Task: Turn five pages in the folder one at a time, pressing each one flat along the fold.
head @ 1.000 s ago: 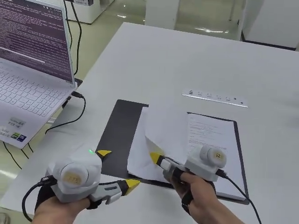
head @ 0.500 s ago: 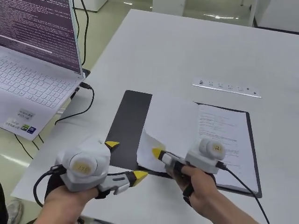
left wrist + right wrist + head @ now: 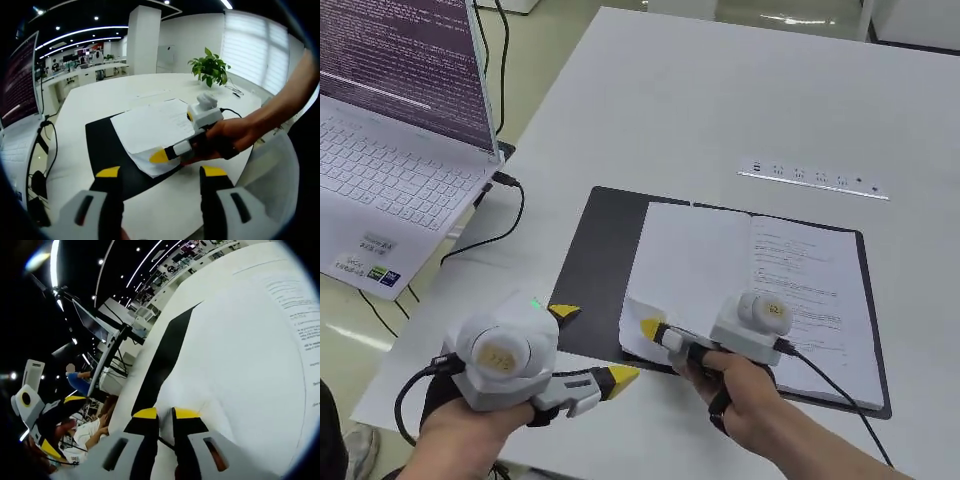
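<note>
Your right hand (image 3: 740,385) and right tool (image 3: 651,328) hide the near edge of the folder (image 3: 595,270), and whether the tool pinches the page corner (image 3: 634,308). The print on the right page (image 3: 810,295) is too small to read. The laptop (image 3: 390,170) is cut off at left.

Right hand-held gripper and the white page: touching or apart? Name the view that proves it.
Touching. In the right gripper view the right hand-held gripper has its jaws pinched shut on the curled edge of the page.

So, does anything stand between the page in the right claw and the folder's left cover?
Nothing visible lies on the black left cover; the open left claw hovers by its near corner, beside the page.
</note>
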The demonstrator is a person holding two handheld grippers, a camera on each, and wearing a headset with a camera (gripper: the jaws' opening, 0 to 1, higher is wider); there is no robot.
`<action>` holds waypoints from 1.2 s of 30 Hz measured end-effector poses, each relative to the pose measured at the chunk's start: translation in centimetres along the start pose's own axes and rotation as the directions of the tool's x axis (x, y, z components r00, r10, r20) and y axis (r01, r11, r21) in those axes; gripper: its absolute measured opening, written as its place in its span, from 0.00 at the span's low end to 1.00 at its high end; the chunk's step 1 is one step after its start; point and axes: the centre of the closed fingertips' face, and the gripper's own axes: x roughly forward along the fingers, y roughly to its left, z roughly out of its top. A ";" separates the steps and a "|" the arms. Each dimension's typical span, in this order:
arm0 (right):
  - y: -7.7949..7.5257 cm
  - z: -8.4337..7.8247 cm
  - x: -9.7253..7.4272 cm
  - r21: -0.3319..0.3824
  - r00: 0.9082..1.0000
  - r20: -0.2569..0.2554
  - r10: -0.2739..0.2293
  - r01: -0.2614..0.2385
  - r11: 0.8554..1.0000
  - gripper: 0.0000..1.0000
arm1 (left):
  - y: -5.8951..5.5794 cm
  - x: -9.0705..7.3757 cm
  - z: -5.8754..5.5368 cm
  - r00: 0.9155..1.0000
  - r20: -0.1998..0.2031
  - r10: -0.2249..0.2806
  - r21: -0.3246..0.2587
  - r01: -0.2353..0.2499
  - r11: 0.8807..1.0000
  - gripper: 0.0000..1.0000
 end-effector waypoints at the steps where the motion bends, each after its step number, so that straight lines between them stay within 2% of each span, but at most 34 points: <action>1: 0.2 -0.5 0.1 -0.005 1.000 -0.025 0.011 -0.011 1.000 0.15 | 0.1 0.0 -0.1 1.000 -0.005 0.003 -0.001 -0.003 1.000 0.61; 2: 0.7 0.3 0.2 -0.034 1.000 0.013 0.024 -0.023 0.999 0.18 | 0.2 -0.1 -0.2 1.000 -0.008 0.005 -0.002 -0.005 1.000 0.61; 7: 1.3 0.3 -0.3 -0.014 0.999 0.023 0.049 -0.049 0.999 0.27 | 0.6 -0.3 -0.2 1.000 -0.009 0.014 -0.007 -0.014 1.000 0.60; 12: 2.1 0.1 -0.5 -0.025 0.997 0.014 0.075 -0.075 0.997 0.37 | 0.9 -0.3 -0.5 0.999 -0.025 0.024 0.000 -0.024 1.000 0.59; 15: 2.8 -0.1 -1.4 -0.039 0.995 0.006 0.096 -0.096 0.995 0.45 | 1.1 -0.2 -0.6 0.999 -0.025 0.023 -0.005 -0.023 1.000 0.57; 18: 3.1 0.1 -2.6 -0.059 0.994 0.024 0.105 -0.104 0.993 0.47 | 1.4 0.0 -0.4 1.000 -0.020 0.023 -0.011 -0.024 1.000 0.55; 24: 2.3 0.7 -5.2 -0.105 0.995 0.067 0.071 -0.064 0.992 0.48 | 1.9 0.7 0.2 1.000 -0.009 0.020 -0.010 -0.020 1.000 0.51; 26: 1.9 1.1 -6.1 -0.105 0.995 0.089 0.054 -0.045 0.993 0.48 | 2.2 1.0 0.2 1.000 -0.008 0.025 -0.012 -0.025 1.000 0.49; 28: 1.2 1.2 -6.7 -0.103 0.994 0.100 0.030 -0.020 0.994 0.48 | 2.4 1.4 0.2 1.000 -0.012 0.022 -0.043 -0.022 0.999 0.48; 30: 0.8 1.3 -7.2 -0.105 0.994 0.105 0.019 -0.008 0.994 0.50 | 2.5 1.7 0.1 1.000 -0.020 0.023 -0.046 -0.024 0.999 0.46; 36: 0.2 1.7 -9.0 -0.112 0.991 0.135 0.003 0.012 0.994 0.49 | 2.6 3.1 0.5 1.000 -0.007 0.010 -0.063 -0.011 0.998 0.38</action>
